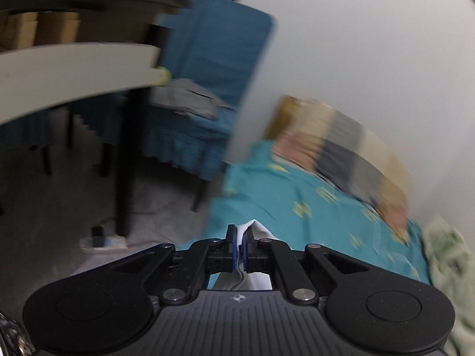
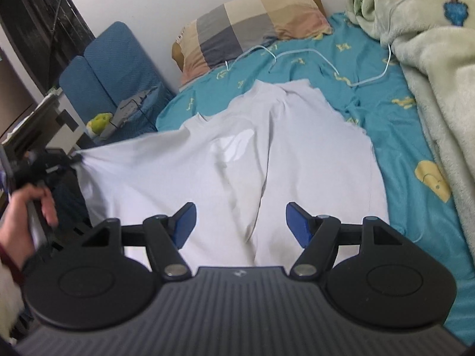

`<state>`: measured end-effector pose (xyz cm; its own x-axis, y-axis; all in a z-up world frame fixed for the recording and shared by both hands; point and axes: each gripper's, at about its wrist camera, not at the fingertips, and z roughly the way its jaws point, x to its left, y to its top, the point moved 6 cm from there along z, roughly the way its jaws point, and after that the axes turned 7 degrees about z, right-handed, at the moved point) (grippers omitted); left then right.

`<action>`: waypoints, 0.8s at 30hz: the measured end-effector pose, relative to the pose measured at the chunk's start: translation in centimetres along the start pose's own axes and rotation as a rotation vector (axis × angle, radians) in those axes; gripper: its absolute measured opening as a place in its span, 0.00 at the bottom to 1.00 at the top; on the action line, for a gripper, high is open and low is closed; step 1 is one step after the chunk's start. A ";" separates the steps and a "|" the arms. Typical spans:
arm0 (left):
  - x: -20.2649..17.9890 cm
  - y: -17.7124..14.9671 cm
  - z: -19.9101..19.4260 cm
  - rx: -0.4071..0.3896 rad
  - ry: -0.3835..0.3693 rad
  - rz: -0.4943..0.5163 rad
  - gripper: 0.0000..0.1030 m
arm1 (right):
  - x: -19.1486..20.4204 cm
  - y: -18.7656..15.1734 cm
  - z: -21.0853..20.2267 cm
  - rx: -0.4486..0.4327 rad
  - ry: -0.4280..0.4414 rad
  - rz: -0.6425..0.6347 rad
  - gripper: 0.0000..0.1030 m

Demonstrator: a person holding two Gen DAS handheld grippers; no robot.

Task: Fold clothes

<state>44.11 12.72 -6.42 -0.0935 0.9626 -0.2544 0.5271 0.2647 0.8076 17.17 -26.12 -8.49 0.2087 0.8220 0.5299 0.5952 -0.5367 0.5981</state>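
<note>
A white garment [image 2: 231, 160] lies spread on the teal bedsheet [image 2: 400, 154]. Its left edge is pulled out past the side of the bed. My left gripper [image 1: 239, 237] is shut on a corner of this white garment [image 1: 257, 227]; it also shows at the far left of the right wrist view [image 2: 71, 158], held in a hand. The left wrist view is blurred. My right gripper [image 2: 240, 222] is open and empty, hovering over the near edge of the garment, with a fold ridge between its blue pads [image 2: 185, 222].
A checked pillow [image 2: 255, 26] lies at the head of the bed against the wall. A pale green blanket [image 2: 430, 59] is heaped on the right. A white cable [image 2: 311, 52] runs across the sheet. A blue chair [image 2: 115, 68] and a desk [image 1: 74, 68] stand left of the bed.
</note>
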 end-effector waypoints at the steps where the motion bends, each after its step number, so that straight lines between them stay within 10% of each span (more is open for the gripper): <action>1: 1.0 1.0 1.1 0.000 0.027 -0.008 0.04 | -0.1 0.0 0.4 0.005 -0.011 0.001 0.67; 8: 5.5 1.2 10.6 0.086 0.215 0.008 0.04 | -0.4 0.1 3.6 0.022 -0.064 -0.027 0.67; 15: 7.2 -4.3 15.5 0.210 0.149 -0.054 0.08 | -1.2 -0.3 6.5 0.071 -0.093 -0.022 0.67; 24: 4.9 -7.0 5.3 0.270 0.056 0.028 0.64 | -0.6 0.2 5.5 0.045 -0.074 -0.044 0.67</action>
<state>44.42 15.31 -16.10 -0.1187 0.9729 -0.1983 0.7351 0.2204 0.6411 21.39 -25.64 -12.00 0.2373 0.8571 0.4572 0.6388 -0.4923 0.5913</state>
